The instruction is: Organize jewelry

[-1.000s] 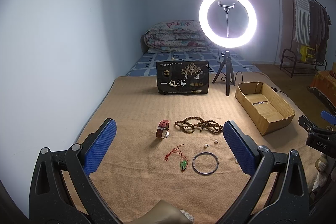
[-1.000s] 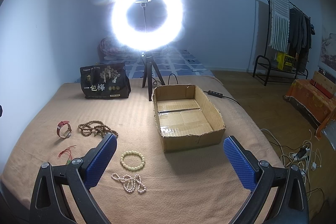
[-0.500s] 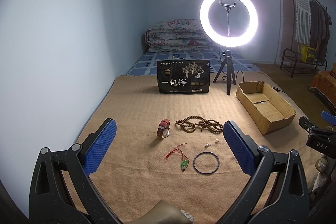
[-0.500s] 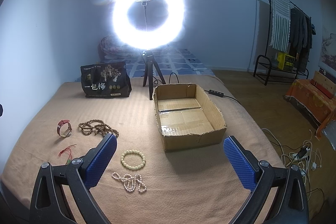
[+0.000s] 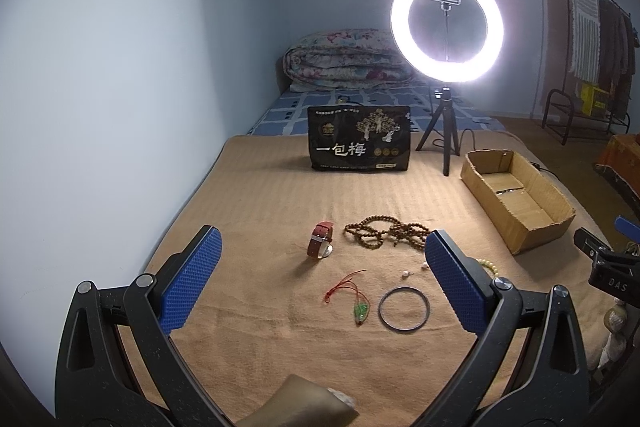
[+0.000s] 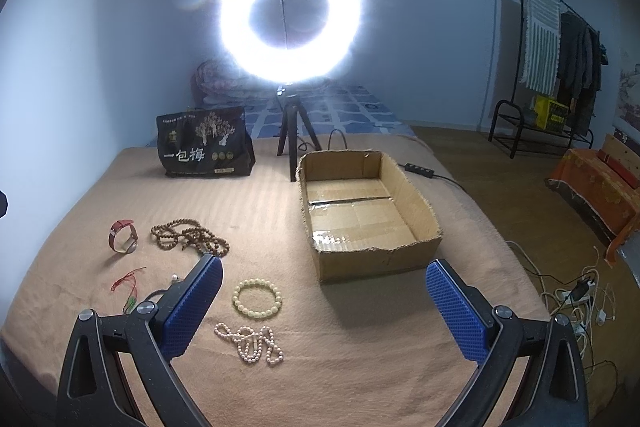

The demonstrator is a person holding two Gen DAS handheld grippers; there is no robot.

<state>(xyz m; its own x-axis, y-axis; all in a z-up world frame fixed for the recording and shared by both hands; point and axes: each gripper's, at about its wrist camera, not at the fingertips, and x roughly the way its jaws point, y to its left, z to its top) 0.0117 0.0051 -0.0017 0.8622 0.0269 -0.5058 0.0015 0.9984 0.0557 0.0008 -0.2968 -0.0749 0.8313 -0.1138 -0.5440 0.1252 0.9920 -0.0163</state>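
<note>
Jaws: left gripper (image 5: 322, 283) and right gripper (image 6: 323, 307) both spread wide, holding nothing, above the tan blanket (image 6: 360, 367) on the bed.

Jewelry, all loose on the blanket, none in the cardboard box (image 6: 420, 251):
- red-strap watch (image 5: 320, 245), far left
- brown bead strand (image 5: 384, 231), right of the watch
- red-cord green pendant (image 5: 360, 311), near
- dark bangle (image 5: 404, 308), just right of the pendant
- pale bead bracelet (image 6: 257, 297)
- pearl strand (image 6: 252, 343), nearest
- small pearl pieces (image 5: 407, 272), too small to identify

Risks, judged: thin cord and bangle lie flat, so the jaws may snag blanket pile; long strands could slip out or tangle.
</note>
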